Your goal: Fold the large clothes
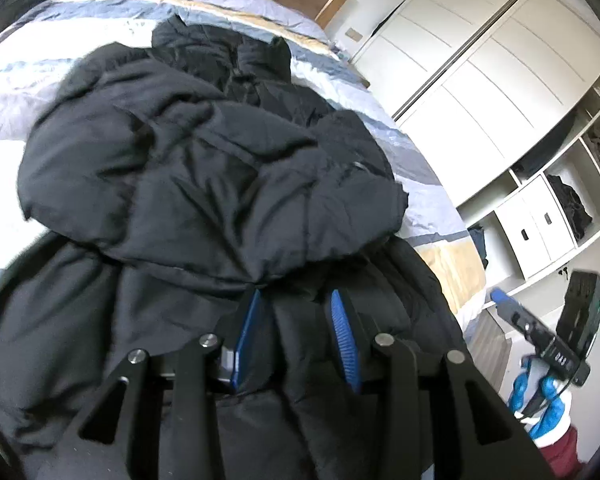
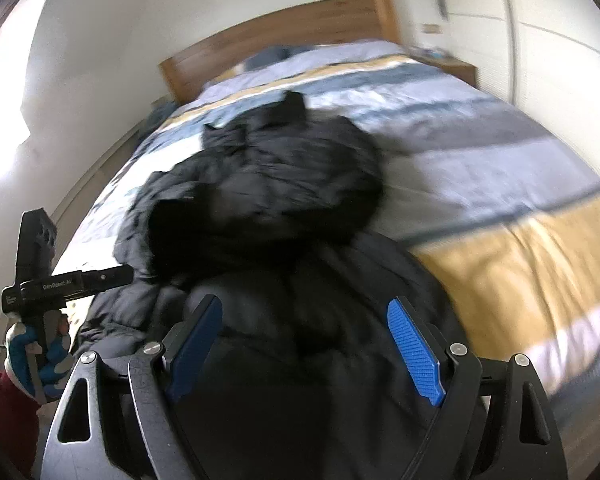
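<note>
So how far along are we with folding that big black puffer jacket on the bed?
Partly done. The black puffer jacket lies on the striped bedspread with its upper part bunched over the lower part, a rough first fold. In hand: nothing firmly. The left gripper has fabric between its parted pads; the right gripper is wide open above the hem. Left: smoothing, tucking the sleeves and a final compact fold.

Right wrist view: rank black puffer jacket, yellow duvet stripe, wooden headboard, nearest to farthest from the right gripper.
1. Black puffer jacket: directly under and ahead of the right gripper, between its fingers.
2. Yellow duvet stripe: ahead on the right, on the bed.
3. Wooden headboard: far end, against the wall.
</note>
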Action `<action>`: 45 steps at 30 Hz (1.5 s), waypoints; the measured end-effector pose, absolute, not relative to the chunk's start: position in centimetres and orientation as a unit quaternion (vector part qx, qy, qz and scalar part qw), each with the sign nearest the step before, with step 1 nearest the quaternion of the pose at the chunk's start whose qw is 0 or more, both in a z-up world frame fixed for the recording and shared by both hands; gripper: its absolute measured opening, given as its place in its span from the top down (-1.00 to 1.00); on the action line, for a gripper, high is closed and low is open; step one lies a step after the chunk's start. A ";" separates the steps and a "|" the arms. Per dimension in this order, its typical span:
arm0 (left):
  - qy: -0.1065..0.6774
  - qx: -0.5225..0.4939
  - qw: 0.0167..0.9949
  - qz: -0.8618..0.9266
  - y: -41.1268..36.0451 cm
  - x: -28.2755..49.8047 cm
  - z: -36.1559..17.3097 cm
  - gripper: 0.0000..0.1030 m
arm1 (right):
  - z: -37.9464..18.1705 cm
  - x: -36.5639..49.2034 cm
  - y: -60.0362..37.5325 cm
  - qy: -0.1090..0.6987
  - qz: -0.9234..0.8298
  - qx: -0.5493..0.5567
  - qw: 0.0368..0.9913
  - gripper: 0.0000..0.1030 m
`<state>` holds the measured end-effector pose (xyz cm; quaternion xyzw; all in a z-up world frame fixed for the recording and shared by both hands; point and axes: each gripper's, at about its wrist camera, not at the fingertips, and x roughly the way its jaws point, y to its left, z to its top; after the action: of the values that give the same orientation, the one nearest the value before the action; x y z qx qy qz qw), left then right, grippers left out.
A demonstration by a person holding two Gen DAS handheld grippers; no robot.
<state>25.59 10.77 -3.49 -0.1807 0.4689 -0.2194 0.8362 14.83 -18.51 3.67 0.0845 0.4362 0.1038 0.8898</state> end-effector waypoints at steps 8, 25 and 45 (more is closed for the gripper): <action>0.448 -0.192 0.860 -0.151 18.5 27.9 -2.3 0.31 | 6.2 19.8 -7.4 0.417 0.214 0.015 0.883 -0.63; 0.492 -0.179 0.848 -0.079 21.3 35.3 -8.3 0.31 | -1.7 28.6 2.8 0.482 0.273 -0.059 0.830 -0.60; 0.468 -0.141 0.870 -0.069 18.0 32.9 -4.9 0.29 | -0.8 26.5 -6.9 0.470 0.232 -0.015 0.851 -0.56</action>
<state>32.87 17.98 -4.89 -0.1408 0.4683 -0.0689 0.8696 26.54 -6.93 -0.80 -0.0148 0.4704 0.2323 0.8512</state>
